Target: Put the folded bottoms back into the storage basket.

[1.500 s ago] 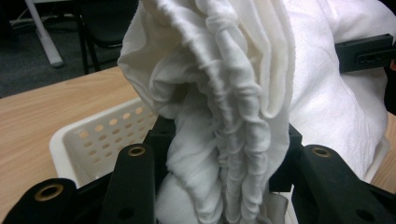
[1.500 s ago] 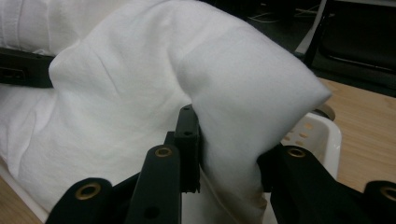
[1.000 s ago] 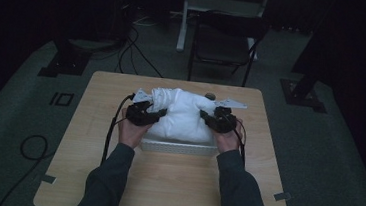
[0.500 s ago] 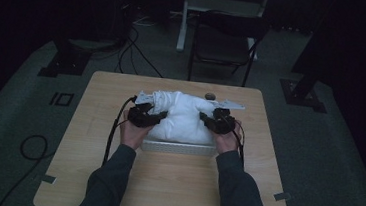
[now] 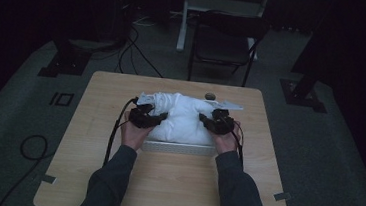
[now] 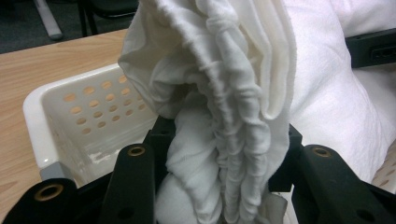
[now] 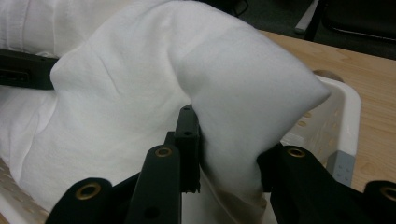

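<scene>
Landmark: white perforated plastic basket near the middle of the light wooden table; every place below is given from it.

Nearest, person: two dark-sleeved forearms come in from the table's near edge and reach to the basket's two ends.

Left tool: at the basket's left end, clamped on a gathered, ropy fold of the white cloth, as the left gripper view shows, with the basket's holed wall just beside the jaws.

Right tool: at the basket's right end, clamped on a smoother bulge of the same cloth; the basket's rim lies just beyond it.

Cloth: a bulky white bundle heaped in and above the basket, standing well over its rim and held at both ends.

Change: against the high views of the last second, hardly anything differs; both hands sit at the same ends of the basket and the bundle keeps the same mound shape.

Meaning: this looks like a pause with both grips set, so the next step, lifting the cloth out or pressing it down, seems not yet begun.

Beyond the basket: a small round object on the table's far side, too small to identify.

Farthest: a dark folding chair on the floor past the table's far edge.
</scene>
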Available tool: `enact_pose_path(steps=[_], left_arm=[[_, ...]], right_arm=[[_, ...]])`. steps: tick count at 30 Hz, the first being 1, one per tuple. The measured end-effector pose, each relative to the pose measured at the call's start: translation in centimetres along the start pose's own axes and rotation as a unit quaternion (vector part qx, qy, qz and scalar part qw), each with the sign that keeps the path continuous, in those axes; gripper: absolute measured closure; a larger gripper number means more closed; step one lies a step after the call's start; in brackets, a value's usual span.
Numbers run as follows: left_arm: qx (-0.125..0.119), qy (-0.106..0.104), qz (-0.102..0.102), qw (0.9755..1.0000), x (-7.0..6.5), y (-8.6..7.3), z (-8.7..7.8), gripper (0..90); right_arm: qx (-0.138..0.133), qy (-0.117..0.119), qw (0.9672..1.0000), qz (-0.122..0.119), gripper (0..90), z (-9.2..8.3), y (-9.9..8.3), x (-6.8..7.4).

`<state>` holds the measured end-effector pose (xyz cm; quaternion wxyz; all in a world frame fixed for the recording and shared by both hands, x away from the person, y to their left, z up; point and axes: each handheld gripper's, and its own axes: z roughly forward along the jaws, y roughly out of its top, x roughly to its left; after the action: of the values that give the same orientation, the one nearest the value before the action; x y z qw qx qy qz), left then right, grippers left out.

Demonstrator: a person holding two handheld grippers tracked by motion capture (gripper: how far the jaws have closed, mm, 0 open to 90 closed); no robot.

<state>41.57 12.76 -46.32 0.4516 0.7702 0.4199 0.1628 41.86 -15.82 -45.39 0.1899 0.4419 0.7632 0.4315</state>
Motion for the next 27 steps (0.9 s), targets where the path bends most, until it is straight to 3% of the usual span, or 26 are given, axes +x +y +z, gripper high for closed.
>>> enact_pose_path(steps=[27], left_arm=[[0.012,-0.001,-0.003,0.9999,0.12,-0.91,0.45,56.4]], right_arm=[[0.013,0.003,0.9999,0.005,71.6,0.67,-0.87,-0.02]])
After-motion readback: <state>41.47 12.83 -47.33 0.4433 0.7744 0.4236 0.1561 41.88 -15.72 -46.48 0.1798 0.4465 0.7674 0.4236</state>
